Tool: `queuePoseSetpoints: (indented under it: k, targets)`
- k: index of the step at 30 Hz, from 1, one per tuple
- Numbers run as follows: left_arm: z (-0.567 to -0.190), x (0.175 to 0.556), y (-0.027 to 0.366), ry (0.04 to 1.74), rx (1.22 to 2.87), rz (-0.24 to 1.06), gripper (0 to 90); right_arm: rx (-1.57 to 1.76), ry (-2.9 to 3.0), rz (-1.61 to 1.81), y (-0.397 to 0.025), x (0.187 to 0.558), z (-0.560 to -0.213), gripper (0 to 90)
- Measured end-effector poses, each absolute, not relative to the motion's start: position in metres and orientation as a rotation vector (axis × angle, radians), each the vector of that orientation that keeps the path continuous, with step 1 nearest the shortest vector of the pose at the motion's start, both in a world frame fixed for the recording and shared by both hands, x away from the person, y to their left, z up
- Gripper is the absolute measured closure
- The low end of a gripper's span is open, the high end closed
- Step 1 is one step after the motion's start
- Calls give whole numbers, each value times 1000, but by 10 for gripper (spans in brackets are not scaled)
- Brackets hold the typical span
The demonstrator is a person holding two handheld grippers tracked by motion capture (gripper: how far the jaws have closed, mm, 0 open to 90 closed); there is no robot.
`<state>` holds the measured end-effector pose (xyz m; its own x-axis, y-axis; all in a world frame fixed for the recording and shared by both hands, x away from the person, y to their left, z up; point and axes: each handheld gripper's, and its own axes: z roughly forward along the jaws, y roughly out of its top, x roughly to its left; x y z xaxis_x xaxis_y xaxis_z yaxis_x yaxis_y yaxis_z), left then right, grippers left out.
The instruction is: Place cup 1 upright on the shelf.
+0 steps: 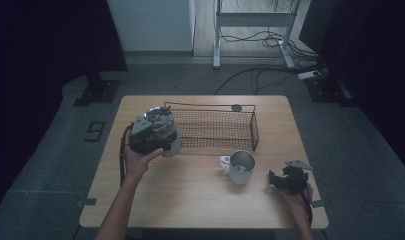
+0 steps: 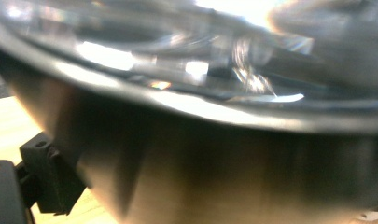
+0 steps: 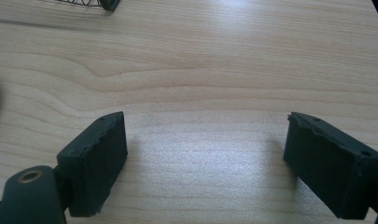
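1. Looking down from the high view, your left gripper [image 1: 157, 131] is raised at the left end of the wire basket [image 1: 217, 129], and a shiny metal cup [image 1: 162, 131] sits between its jaws, just over the basket's left edge.
2. Your left hand [image 1: 137, 159] grips the tool from the near side.
3. On the table [image 1: 190, 195], a second steel mug [image 1: 240, 167] stands upright just near of the basket's right end.
4. Your right gripper [image 1: 277, 179] rests low on the table right of that mug, near it but apart.
5. From the left gripper view, the cup [image 2: 214, 154] is pressed up close and blurred, its rim curving across the top. One black jaw shows at the lower left, against the cup's wall, so the jaws are closed on it.
6. From the right gripper view, the two jaws stand wide apart over bare wood, holding nothing. A corner of the basket [image 3: 107, 4] shows at the far left.
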<state>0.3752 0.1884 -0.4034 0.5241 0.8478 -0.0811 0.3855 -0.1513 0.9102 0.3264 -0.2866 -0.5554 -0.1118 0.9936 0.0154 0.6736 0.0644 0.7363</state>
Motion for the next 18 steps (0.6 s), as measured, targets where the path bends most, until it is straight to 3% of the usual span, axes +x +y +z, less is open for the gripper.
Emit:
queuePoseSetpoints:
  k: [18]
  targets:
    - [-390,389,183,1045,1764,584,41,1656,1839,824,-287,326,-555,130]
